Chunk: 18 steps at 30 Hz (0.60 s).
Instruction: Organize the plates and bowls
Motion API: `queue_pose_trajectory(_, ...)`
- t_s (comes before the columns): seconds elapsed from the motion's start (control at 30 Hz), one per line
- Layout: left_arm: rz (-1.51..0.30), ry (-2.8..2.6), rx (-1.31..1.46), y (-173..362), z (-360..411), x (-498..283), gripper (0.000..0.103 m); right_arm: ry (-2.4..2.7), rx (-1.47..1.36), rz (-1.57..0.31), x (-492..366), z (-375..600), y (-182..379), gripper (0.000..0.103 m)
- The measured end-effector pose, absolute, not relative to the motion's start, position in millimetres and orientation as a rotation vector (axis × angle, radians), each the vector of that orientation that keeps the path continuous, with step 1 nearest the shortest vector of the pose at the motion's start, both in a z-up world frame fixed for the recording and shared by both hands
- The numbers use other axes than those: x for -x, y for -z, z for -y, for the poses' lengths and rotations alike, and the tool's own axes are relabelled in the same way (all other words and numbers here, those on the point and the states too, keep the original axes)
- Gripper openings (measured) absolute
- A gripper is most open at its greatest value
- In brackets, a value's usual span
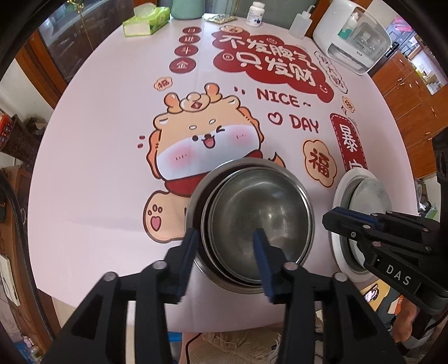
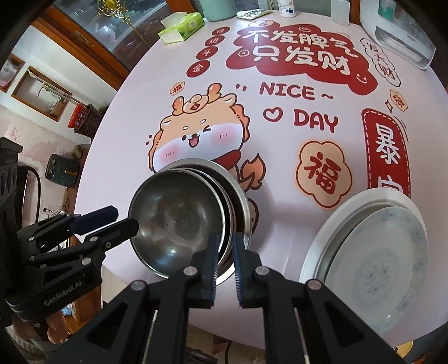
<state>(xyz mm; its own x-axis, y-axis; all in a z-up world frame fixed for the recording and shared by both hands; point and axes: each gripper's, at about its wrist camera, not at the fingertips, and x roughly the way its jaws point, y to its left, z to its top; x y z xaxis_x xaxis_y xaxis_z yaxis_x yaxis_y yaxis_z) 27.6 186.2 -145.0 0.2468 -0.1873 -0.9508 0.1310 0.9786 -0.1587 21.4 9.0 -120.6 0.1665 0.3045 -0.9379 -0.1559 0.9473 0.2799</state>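
Nested steel bowls [image 1: 260, 212] [image 2: 179, 215] stand near the front of the round table, the inner one tilted inside the outer. My left gripper [image 1: 224, 233] [image 2: 126, 216] is open and straddles their near-left rim, one finger outside and one inside, with the pads off the metal. My right gripper [image 2: 226, 237] [image 1: 331, 217] is shut with only a narrow slit between its pads. It hovers at the bowls' right rim and grips nothing that I can see. To the right, a grey patterned plate [image 2: 386, 252] [image 1: 372, 196] lies on a white plate [image 2: 316, 240] [image 1: 340, 196].
The table carries a pink cloth [image 1: 112, 140] printed with a cartoon dragon and red lettering. At the far edge are a green tissue box [image 1: 147, 21], a pill bottle [image 1: 256, 14], a squeeze bottle [image 1: 301, 23] and a white appliance [image 1: 352, 39]. The table's front edge lies just below both grippers.
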Motion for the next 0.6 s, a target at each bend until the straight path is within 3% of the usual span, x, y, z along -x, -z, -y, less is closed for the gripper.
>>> queue_pose_trajectory(0.07, -1.28, 0.212, 0.047, 137.0, -185.7, -25.4, 0.057, -0.326, -0.131, -1.353, -20.2, -7.0, 116.1, 0.01)
queue_pose_trajectory(0.3, -1.219, 0.207, 0.065, 111.3, -191.1, -22.4, 0.075, -0.334, -0.152, -1.285, -16.1, 1.8, 89.0, 0.011)
queue_pose_trajectory(0.43, -1.18, 0.2, 0.116, 94.2, -201.4, -23.2, 0.084, -0.333, -0.169, -1.217, -12.7, 9.8, 67.0, 0.035)
queue_pose_trajectory(0.6, -1.148, 0.189, 0.168, 83.7, -216.5, -24.9, 0.087, -0.349, -0.19, -1.168, -9.2, 15.4, 50.9, 0.038)
